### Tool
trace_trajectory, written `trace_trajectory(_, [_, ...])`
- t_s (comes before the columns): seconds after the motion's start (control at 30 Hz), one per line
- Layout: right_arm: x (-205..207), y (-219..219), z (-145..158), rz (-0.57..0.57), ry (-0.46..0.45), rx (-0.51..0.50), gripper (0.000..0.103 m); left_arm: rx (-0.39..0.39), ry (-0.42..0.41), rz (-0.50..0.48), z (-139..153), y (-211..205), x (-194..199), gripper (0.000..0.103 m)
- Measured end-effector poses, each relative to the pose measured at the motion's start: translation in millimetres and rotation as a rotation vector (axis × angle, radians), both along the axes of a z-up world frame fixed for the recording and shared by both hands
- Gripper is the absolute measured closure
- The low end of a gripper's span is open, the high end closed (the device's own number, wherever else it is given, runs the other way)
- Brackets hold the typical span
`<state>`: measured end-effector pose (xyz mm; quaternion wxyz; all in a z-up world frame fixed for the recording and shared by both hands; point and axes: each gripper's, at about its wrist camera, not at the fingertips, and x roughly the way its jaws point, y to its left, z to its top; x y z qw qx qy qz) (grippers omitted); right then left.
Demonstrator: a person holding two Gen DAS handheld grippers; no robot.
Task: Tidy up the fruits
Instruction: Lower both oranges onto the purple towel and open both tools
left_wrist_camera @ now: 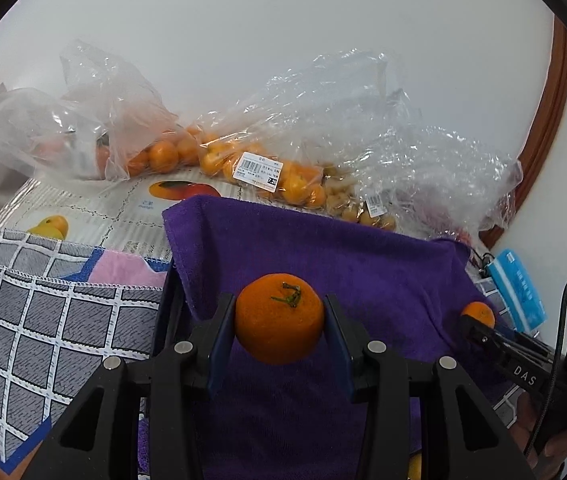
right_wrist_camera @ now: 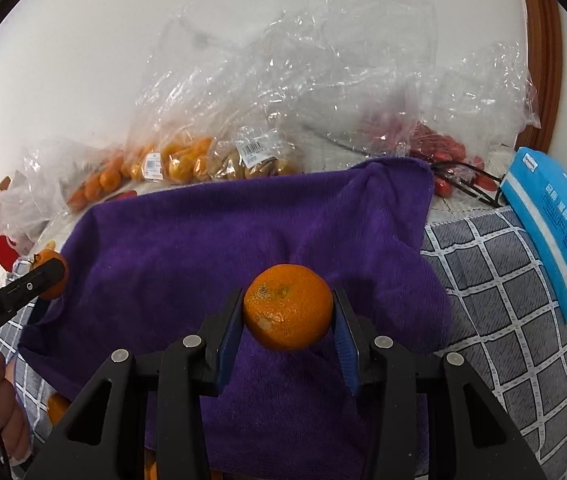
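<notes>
A: Where is each fruit sitting relative to the fingers?

B: The left gripper [left_wrist_camera: 279,320] is clamping a mandarin with a green stem [left_wrist_camera: 279,318] squarely between its pads, jaws only partly open, stem facing up. The right gripper [right_wrist_camera: 288,316] is doing the same with a stemless mandarin [right_wrist_camera: 288,307]. Both fruits are hanging above the purple towel [left_wrist_camera: 363,264].

A: Any long axis to line up?

B: None really; they're round, so roll hardly matters. I judge the drop matters more: the towel is lying directly under both.

A: Which hand is nearer to it?

B: I cannot tell; they're looking about level, left one on the left half, right one on the right.

A: Room and edges?

B: The towel's middle is lying bare. The plastic fruit bags [right_wrist_camera: 211,156] are crowding the far edge, the blue tissue pack [right_wrist_camera: 555,232] is lying off to the right on the checked cloth [right_wrist_camera: 503,280], and more orange fruit is peeking out at the near edge, so the centre looks safest.
</notes>
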<state>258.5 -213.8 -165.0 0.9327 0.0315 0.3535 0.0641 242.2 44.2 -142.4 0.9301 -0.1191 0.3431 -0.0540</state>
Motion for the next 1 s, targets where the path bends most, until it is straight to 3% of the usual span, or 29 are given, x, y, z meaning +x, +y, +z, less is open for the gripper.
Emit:
trace_trajectory(0.5, [10,3,-12,0.001,0.053,-0.007,0.060,0.003,0.065,-0.007,-11,0,9,0.062])
trace_trajectory(1.0, [7,7,-11,0.005,0.030,-0.025,0.058,0.000,0.071,-0.007,-10,0,9,0.062])
